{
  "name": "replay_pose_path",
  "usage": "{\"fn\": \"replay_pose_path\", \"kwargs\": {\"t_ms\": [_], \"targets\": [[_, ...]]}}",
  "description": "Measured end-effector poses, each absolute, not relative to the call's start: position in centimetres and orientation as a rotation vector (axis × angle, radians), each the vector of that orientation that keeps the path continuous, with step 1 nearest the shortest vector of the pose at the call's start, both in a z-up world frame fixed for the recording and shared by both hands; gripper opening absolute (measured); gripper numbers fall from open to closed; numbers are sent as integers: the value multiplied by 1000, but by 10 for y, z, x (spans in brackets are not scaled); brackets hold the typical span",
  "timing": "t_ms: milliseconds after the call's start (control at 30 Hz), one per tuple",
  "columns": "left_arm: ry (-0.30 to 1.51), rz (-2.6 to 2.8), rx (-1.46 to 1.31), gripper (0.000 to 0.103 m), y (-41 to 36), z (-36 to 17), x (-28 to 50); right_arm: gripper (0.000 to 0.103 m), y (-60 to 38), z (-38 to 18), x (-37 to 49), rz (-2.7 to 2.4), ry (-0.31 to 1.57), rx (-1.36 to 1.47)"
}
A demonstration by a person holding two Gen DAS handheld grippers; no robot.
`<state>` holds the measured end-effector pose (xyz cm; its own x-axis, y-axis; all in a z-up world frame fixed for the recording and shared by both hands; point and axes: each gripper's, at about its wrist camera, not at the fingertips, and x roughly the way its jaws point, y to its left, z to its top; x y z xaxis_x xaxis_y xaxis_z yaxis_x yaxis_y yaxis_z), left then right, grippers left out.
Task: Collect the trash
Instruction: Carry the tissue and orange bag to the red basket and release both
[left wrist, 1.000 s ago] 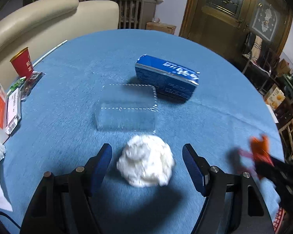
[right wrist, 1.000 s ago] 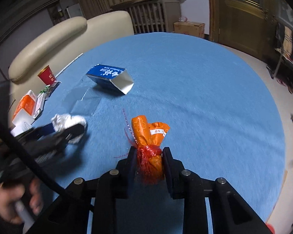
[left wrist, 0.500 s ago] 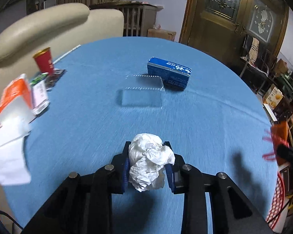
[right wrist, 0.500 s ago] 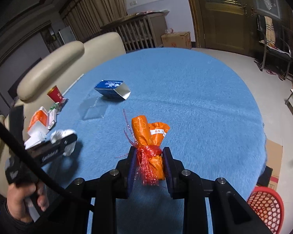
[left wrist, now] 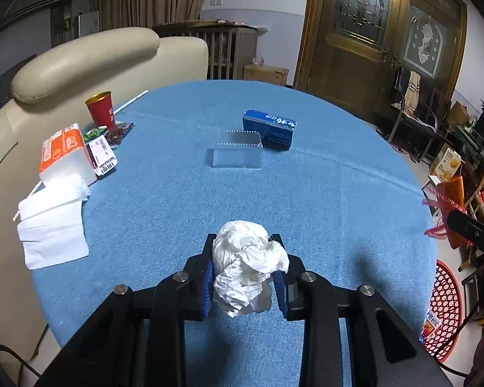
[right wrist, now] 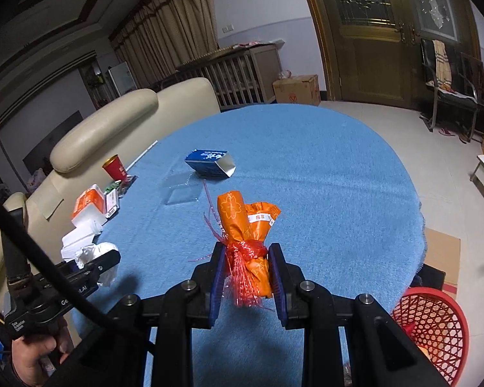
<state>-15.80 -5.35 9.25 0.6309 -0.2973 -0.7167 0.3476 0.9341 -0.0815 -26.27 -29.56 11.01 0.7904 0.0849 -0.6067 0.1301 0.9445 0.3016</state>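
My left gripper is shut on a crumpled white tissue ball and holds it above the near part of the blue table. My right gripper is shut on an orange wrapper bundle tied with red netting, also held above the table. On the floor by the table's near right edge stands a red mesh basket, also seen in the left wrist view as the basket. In the right wrist view a hand holds the left gripper at the lower left.
A blue carton lies on its side mid-table with a clear plastic lid in front of it. At the left edge are a red cup, an orange tissue pack and white napkins. A cream sofa stands behind.
My left gripper has closed on the tissue ball and lifted it off the table. Both grippers have risen and drawn back towards the near edge, and the red basket has come into view.
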Motion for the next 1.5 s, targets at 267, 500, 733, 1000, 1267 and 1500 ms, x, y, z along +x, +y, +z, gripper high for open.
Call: {"fn": "replay_pose_path", "kwargs": {"t_ms": [267,500,733,1000,1267,1500], "targets": [[787,-357,98,33,-56,98,-171,28,-290,94,-277,6,684,359],[782,-357,99,33,-58,100,-176,28,-279,78,-276,38,716,353],[783,-345,109,33,-60,97,-173,28,-276,58,-269,52,752,378],[786,-335,104,33,-61,98,-167,28,-283,57,-270,36,754,381],[763,-334,67,33,-72,112,-167,28,-281,74,-291,25,734,322],[736,-344,87,33,-80,123,-176,28,-277,84,-301,31,703,304]]}}
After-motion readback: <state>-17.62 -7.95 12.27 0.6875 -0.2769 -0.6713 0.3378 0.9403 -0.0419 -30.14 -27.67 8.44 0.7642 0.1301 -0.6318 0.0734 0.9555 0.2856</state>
